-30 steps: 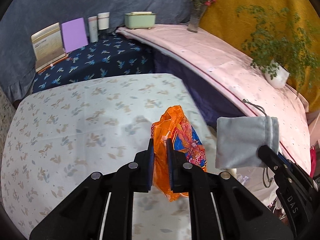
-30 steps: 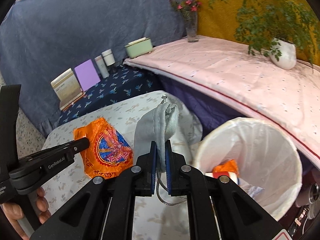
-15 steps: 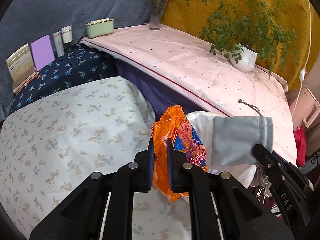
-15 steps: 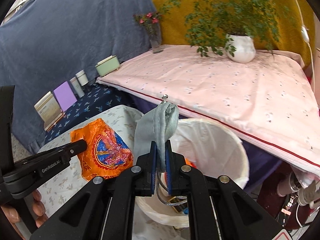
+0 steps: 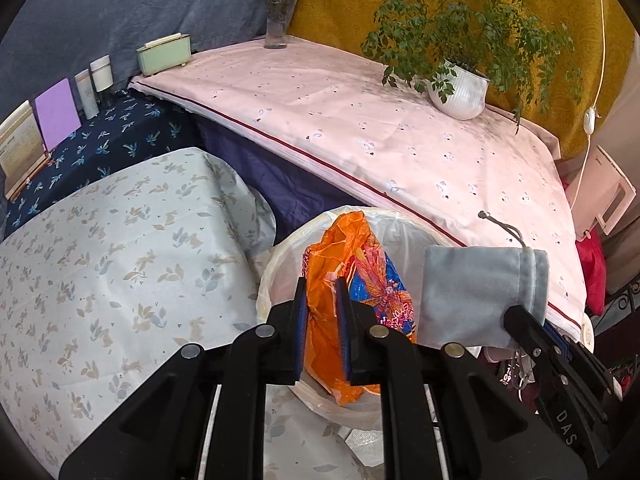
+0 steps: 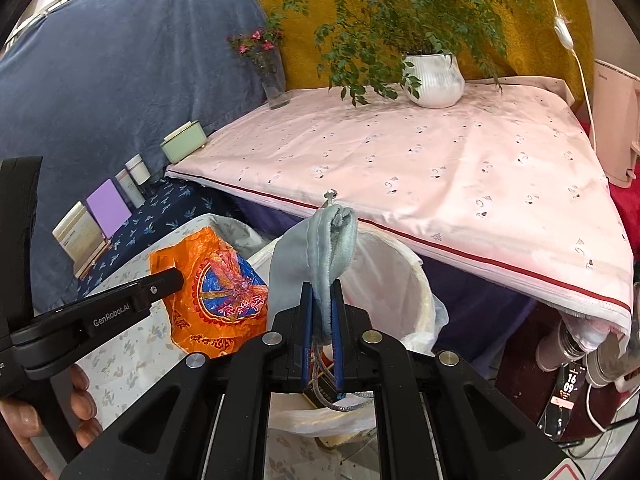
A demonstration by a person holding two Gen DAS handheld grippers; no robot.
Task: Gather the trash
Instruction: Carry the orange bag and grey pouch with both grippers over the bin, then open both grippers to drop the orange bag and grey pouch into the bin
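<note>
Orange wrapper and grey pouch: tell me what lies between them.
Nothing solid lies between the orange wrapper and the grey pouch; in the left wrist view the gap shows only the white-lined bin below.

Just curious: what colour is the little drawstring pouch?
Pale grey-blue, velvety: the drawstring pouch shows best in the left wrist view.

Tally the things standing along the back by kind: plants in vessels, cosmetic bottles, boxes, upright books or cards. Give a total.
Plants in vessels: 2, the flower vase and the white potted plant.
Cosmetic bottles: 2, a tube and a jar.
Boxes: 1, the green box.
Upright books or cards: 2, the purple one and the cream one.
Total: 7
</note>
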